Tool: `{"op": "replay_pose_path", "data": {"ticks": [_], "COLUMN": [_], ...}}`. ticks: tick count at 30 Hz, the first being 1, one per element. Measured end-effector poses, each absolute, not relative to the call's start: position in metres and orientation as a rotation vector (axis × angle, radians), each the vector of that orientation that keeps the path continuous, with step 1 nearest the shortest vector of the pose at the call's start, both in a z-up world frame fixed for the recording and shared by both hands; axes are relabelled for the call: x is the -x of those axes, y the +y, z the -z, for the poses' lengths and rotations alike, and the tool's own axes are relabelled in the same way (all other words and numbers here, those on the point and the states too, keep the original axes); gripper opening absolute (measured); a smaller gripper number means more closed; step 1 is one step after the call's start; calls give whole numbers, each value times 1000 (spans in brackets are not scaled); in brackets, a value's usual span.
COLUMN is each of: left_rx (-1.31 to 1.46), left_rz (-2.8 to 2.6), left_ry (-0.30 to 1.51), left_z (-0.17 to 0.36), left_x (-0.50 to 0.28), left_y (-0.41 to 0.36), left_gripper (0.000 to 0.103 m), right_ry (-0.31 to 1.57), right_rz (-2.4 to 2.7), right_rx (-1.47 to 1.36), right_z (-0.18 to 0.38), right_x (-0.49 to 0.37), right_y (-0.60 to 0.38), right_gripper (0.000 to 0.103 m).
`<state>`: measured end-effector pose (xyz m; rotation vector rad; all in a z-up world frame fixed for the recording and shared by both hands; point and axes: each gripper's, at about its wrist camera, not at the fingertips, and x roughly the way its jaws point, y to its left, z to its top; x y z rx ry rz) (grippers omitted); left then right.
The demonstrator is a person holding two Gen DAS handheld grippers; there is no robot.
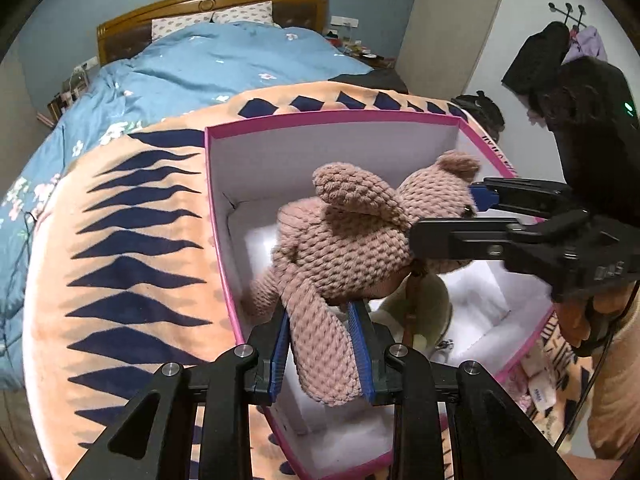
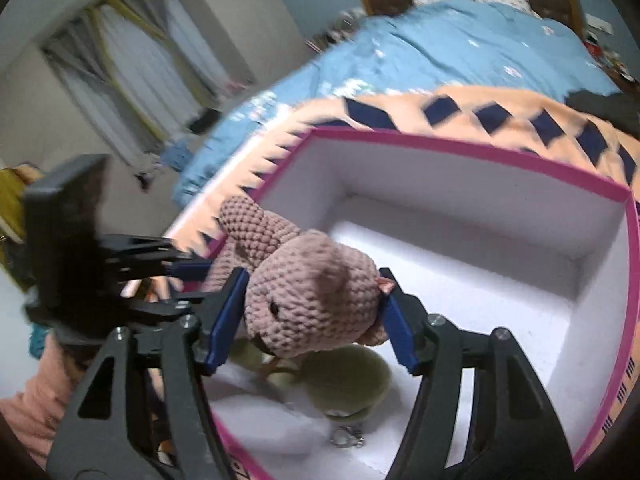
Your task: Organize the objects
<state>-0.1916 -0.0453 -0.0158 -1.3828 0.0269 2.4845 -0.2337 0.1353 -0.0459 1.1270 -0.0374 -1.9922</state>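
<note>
My landmark is the pink-rimmed box (image 1: 218, 184), sitting on the orange blanket with navy diamonds (image 1: 132, 248).

Left of the box that blanket runs wide; beyond the box's far wall lie the blue floral duvet (image 1: 192, 68) and the wooden headboard (image 1: 208, 4) with two patterned pillows (image 1: 240, 14). In my right wrist view a curtained window (image 2: 132, 80) stands far to the box's left.

Over the box hangs the crocheted pink bear (image 1: 344, 236). My left gripper (image 1: 322, 344) is pinching one of its limbs at the box's near edge, blue pads pressed on the yarn. Under the bear, on the box's white floor, sits a pale green round thing (image 2: 348, 380) with a small metal clasp (image 2: 346, 436) beside it; the bear hides most of it from above.

At the box's right side my right gripper (image 2: 312, 320) flanks the bear's head, jaws spread about halfway; whether the pads press I cannot tell. Past the box's right corner, dark clothes hang on a wall rack (image 1: 544, 56).
</note>
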Motion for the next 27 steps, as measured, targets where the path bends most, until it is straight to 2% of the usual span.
{"op": "replay_pose_path", "data": {"ticks": [3, 10, 13, 17, 22, 27], "left_rx": [1376, 1289, 1224, 1099, 929, 847], "left_rz": [-2504, -2596, -2610, -2540, -2490, -2419], "left_ry": [16, 26, -35, -173, -285, -328], "left_z": [16, 5, -3, -22, -50, -67], "left_x": [190, 177, 165, 134, 82, 36], "left_y": [-46, -46, -53, -68, -87, -97], "left_gripper": [29, 31, 48, 63, 72, 73], "right_ry": [-4, -48, -96, -132, -184, -152], "right_rz": [2068, 2190, 2195, 2159, 2081, 1994], "right_rx": [-1202, -1285, -1283, -1160, -928, -757], "right_z": [52, 57, 55, 36, 2, -24], "right_x": [238, 247, 247, 220, 160, 91], "right_y": [136, 155, 164, 177, 203, 230], "right_gripper": [74, 79, 79, 79, 79, 79]}}
